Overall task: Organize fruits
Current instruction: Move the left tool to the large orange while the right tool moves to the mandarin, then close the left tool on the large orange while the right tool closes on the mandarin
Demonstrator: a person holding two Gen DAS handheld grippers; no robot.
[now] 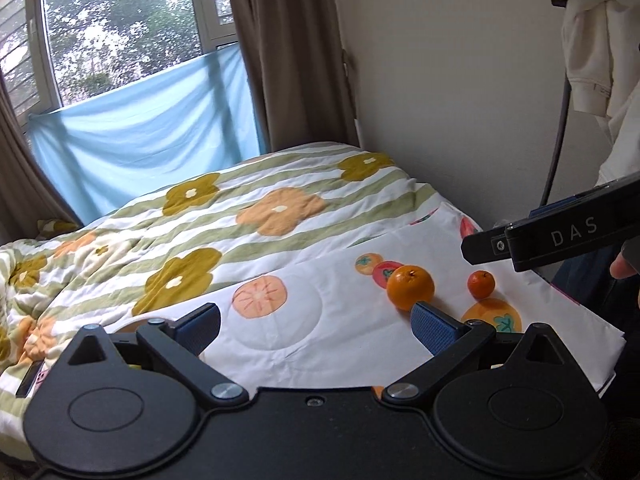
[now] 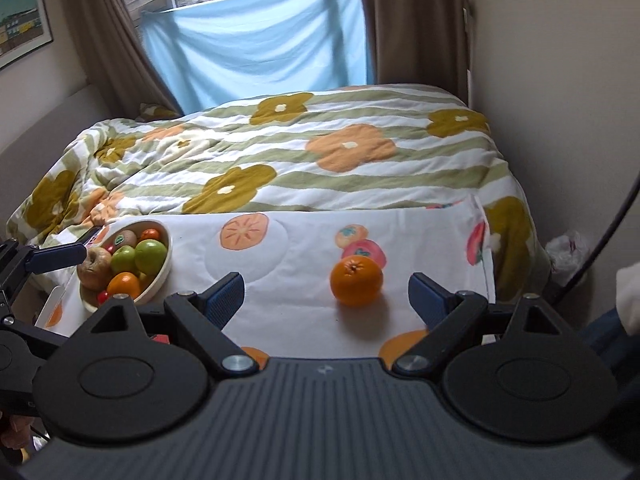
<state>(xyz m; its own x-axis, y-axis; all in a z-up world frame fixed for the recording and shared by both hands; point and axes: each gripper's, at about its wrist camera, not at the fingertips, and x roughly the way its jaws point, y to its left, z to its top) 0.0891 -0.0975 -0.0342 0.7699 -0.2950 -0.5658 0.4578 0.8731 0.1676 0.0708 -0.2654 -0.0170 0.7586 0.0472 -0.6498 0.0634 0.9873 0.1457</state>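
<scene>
A large orange [image 1: 410, 285] and a small tangerine [image 1: 481, 284] lie on a white fruit-print cloth [image 1: 320, 344] on the bed. My left gripper [image 1: 316, 322] is open and empty, its right finger just in front of the orange. My right gripper [image 2: 325, 296] is open and empty, with the orange [image 2: 356, 280] between and just beyond its fingers. A cream bowl [image 2: 160, 276] at the left holds green apples, a brown apple, oranges and small red fruits. The left gripper's finger [image 2: 60, 259] reaches beside the bowl. The right gripper's body [image 1: 560, 236] shows above the tangerine.
A striped flower-print quilt [image 2: 304, 160] covers the bed behind the cloth. A blue sheet [image 2: 256, 48] hangs under the window between brown curtains. A wall runs close along the right side. White clothing [image 1: 592, 52] hangs on a rack at the right.
</scene>
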